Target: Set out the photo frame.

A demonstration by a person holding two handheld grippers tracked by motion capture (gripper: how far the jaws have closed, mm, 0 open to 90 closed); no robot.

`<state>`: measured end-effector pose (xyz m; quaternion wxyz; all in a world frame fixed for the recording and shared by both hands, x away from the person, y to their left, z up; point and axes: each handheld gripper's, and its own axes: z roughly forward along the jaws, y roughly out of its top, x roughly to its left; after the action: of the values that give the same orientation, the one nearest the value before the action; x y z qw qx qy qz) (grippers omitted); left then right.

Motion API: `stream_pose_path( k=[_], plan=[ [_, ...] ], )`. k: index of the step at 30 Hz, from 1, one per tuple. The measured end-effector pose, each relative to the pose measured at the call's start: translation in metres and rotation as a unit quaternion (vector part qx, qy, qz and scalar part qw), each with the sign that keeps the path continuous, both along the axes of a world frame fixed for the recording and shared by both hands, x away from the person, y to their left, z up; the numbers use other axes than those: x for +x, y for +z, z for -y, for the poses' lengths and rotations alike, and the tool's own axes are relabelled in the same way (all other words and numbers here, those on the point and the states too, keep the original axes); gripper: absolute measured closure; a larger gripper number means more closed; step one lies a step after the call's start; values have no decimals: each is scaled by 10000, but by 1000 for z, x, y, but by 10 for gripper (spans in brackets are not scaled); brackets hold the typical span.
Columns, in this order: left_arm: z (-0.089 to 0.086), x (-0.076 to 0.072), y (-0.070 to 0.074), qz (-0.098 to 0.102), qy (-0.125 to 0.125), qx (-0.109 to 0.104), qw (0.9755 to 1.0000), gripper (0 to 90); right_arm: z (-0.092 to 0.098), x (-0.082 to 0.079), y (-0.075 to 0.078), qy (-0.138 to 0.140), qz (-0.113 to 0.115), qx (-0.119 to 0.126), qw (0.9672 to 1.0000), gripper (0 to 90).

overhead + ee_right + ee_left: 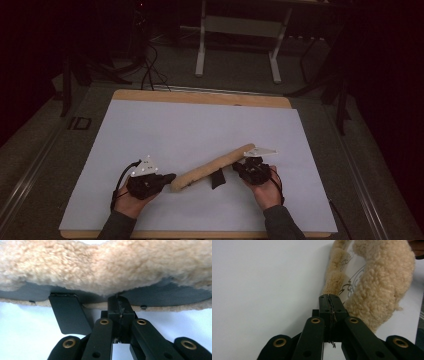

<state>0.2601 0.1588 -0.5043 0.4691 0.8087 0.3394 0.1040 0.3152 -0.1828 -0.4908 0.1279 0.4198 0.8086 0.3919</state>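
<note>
High view: a long, fleecy tan cover [212, 166] lies slantwise on the white surface [165, 125], its far end up and to the right, its near end down and to the left.
Left tongs: the left tongs [170, 177], held in the person's left hand [131, 200], point right at the near end of the fleecy cover and meet it there.
Right tongs: the right tongs [237, 167], held in the right hand [265, 189], point left into the cover's long side, toward its far end.
Black flap: a small black flap [217, 178] hangs from the cover's underside, between the two tongs, and rests on the white surface.
Left gripper view: the left tongs [329, 297] are pressed together with a thin edge of the cover's end caught between them; beyond, the fleece curls round a pale lining with dark printed swirls.
Right gripper view: the right tongs [117, 298] are closed too, their tips tucked under the fleece [105, 267] against its dark backing; whether they pinch the material I cannot tell for sure. The black flap [70, 313] hangs just to the left of them.
Surroundings: dark floor and a pale metal frame [240, 30] stand beyond the surface.
</note>
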Motion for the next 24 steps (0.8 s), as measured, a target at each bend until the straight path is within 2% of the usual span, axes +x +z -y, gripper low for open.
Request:
stream_pose_path(
  k=[24],
  plan=[
    [28,-8,-1,13,-659,22,9978,900,-17,2,12,125,8,-150,9998,900]
  ],
)
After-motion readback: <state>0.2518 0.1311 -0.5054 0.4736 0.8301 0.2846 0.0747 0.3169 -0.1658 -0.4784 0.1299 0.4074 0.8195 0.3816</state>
